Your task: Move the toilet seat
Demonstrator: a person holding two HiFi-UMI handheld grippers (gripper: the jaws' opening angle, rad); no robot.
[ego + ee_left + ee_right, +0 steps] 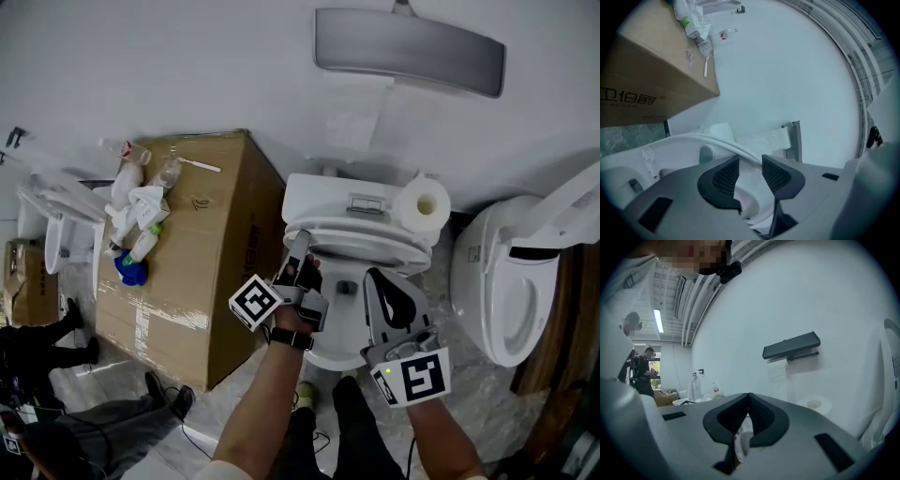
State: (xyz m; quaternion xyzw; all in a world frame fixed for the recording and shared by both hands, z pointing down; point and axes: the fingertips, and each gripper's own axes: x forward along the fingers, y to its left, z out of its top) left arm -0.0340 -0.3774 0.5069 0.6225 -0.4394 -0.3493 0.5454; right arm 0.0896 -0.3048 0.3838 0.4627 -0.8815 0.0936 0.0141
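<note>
The white toilet seat [361,246] lies over the bowl [342,328] in front of the tank [349,199]. My left gripper [299,251] is at the seat's left edge. In the left gripper view the seat's rim [719,141] curves in between the dark pads [725,177], and my left gripper [750,172] is shut on it. My right gripper [379,283] hovers over the right side of the bowl. In the right gripper view my right gripper [748,401] has its tips touching and holds nothing.
A toilet paper roll [421,206] stands on the tank. A cardboard box [192,262] with bottles and cloths is close on the left. A second toilet [506,281] stands to the right, and a grey shelf [409,49] hangs on the wall.
</note>
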